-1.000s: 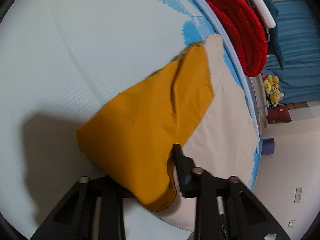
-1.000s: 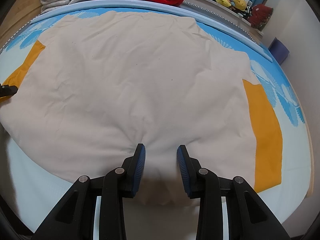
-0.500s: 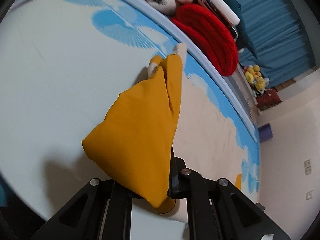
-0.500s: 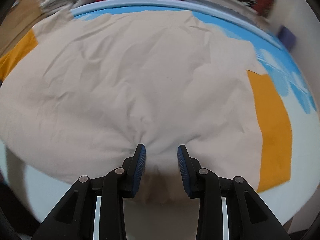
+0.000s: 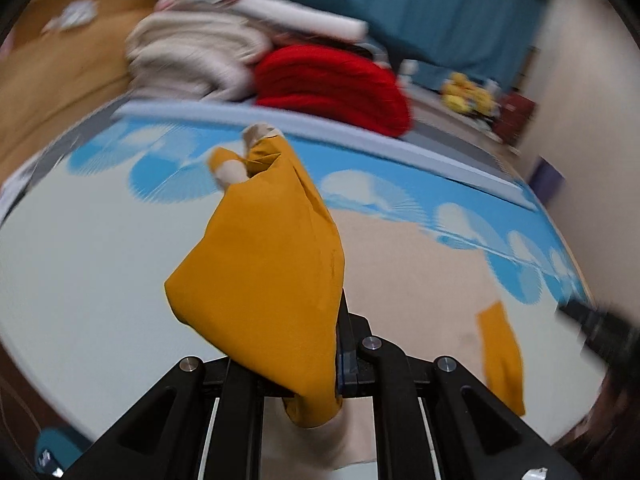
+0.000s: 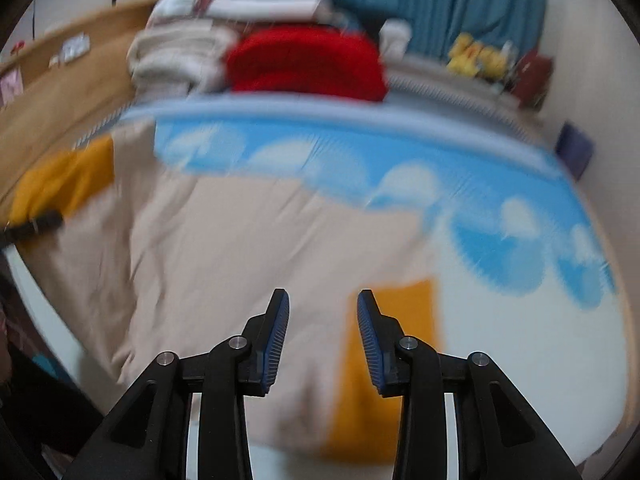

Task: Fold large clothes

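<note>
Left claw carries one mustard sleeve; the other sleeve lies just ahead of my empty right claw.

My left gripper (image 5: 316, 344) is clamped on the mustard sleeve (image 5: 264, 276) of the beige garment (image 6: 224, 248), lifted off the mattress (image 5: 80, 256), with the cloth trailing away ahead of the claw. My right gripper (image 6: 323, 334) hangs with jaws apart, holding nothing. The garment spreads ahead and to its left; the second sleeve (image 6: 384, 380) lies just past its right finger, long axis running away from me. I judge the right claw nearer that sleeve, so it should take it.
</note>
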### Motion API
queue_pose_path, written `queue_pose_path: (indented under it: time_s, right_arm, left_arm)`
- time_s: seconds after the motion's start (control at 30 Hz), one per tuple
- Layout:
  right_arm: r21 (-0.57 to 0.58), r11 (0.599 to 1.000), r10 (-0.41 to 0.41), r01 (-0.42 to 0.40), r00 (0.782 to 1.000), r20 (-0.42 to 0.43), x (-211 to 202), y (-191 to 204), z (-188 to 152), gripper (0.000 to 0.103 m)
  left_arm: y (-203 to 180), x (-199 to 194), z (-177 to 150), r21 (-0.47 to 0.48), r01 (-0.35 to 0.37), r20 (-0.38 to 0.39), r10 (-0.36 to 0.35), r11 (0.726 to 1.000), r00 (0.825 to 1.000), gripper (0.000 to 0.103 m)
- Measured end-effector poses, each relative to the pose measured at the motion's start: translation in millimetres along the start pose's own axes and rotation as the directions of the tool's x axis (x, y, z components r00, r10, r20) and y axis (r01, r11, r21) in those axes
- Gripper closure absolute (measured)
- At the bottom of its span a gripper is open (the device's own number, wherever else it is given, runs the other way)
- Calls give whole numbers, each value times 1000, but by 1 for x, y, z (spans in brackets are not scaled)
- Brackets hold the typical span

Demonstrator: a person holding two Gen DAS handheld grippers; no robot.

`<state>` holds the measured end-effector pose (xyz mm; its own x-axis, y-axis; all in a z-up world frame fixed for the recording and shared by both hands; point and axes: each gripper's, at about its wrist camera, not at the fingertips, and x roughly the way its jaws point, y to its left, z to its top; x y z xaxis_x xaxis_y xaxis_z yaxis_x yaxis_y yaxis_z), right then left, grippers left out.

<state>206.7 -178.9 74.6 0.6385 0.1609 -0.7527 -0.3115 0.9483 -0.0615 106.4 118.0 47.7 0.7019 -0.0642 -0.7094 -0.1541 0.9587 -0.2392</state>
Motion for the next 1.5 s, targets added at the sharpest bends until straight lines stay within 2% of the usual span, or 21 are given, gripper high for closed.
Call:
queue_pose_path:
  time_s: [0.1, 0.17, 0.3, 0.33, 0.43, 0.5, 0.57, 0.63, 0.67, 0.73, 0.8, 0.87, 0.93, 1.07, 1.17, 1.23, 1.3, 1.37, 1.4, 1.43, 1.5]
  right_arm:
    - [10, 997, -73, 72, 995, 66, -23, -53, 17, 55]
    - [58, 992, -116, 112, 990, 77, -30, -87, 14, 54]
    - [196, 970, -146, 142, 989, 4, -16, -141, -14, 54]
    - [228, 964, -134, 137, 991, -27, -14, -151, -18, 54]
    - [266, 953, -149, 148, 989, -18, -20, -171, -21, 54]
    - [279, 951, -128, 133, 991, -37, -19, -178, -26, 54]
    - [297, 948, -102, 117, 993, -67, -15, -185, -34, 54]
    - [321, 943, -64, 87, 995, -81, -10, -192, -38, 54]
    - [337, 939, -37, 65, 995, -87, -6, -195, -39, 54]
    - [363, 932, 10, 27, 995, -99, -1, -195, -46, 54]
    - [387, 921, 82, -34, 991, -109, 5, -194, -49, 52]
    - [406, 910, 140, -82, 983, -115, 10, -184, -48, 50]
    - [427, 893, 210, -143, 971, -115, 16, -175, -49, 47]
    - [449, 861, 336, -238, 930, -151, 33, -152, -49, 42]
    - [439, 858, 390, -267, 895, -217, 50, -129, -49, 40]
    - [401, 880, 380, -254, 883, -274, 60, -113, -50, 40]
    - [336, 914, 344, -228, 876, -339, 72, -95, -51, 40]
    - [276, 940, 300, -201, 873, -384, 80, -83, -53, 41]
    - [254, 948, 285, -194, 871, -401, 83, -78, -54, 46]
    - [225, 956, 272, -190, 864, -423, 87, -73, -57, 63]
    - [192, 962, 261, -193, 858, -443, 89, -68, -59, 88]
  left_arm:
    - [-60, 9, 1, 93, 67, -4, -67, 993, 998, 94]
    - [-96, 15, -4, 149, 108, -17, -106, 983, 994, 94]
    - [-174, 41, -26, 258, 213, -104, -192, 942, 976, 94]
    - [-195, 52, -36, 281, 246, -147, -211, 928, 966, 94]
    - [-240, 88, -71, 330, 314, -283, -224, 890, 933, 93]
    - [-259, 118, -100, 338, 340, -392, -198, 877, 899, 92]
    - [-264, 134, -117, 344, 350, -455, -171, 871, 874, 87]
    - [-258, 139, -118, 303, 362, -500, -176, 882, 848, 79]
    - [-253, 138, -112, 264, 376, -514, -200, 888, 834, 70]
    - [-235, 128, -94, 147, 417, -538, -282, 897, 794, 60]
    - [-222, 109, -77, 87, 433, -530, -327, 897, 782, 57]
    - [-208, 93, -59, 81, 432, -515, -333, 898, 790, 54]
    - [-188, 75, -38, 104, 427, -489, -328, 898, 808, 51]
    - [-145, 53, -7, 225, 347, -413, -233, 911, 880, 49]
    - [-107, 55, 1, 257, 256, -347, -158, 932, 924, 49]
    - [-78, 64, 2, 212, 223, -333, -144, 952, 932, 51]
    - [-57, 76, 0, 126, 172, -379, -113, 977, 918, 51]
    - [-49, 80, 4, 64, 161, -386, -124, 985, 914, 51]
    - [-47, 82, 6, 38, 161, -383, -134, 986, 914, 51]
    - [-46, 82, 7, 28, 163, -381, -140, 986, 914, 51]
    - [-47, 90, 7, 21, 158, -393, -137, 987, 909, 51]
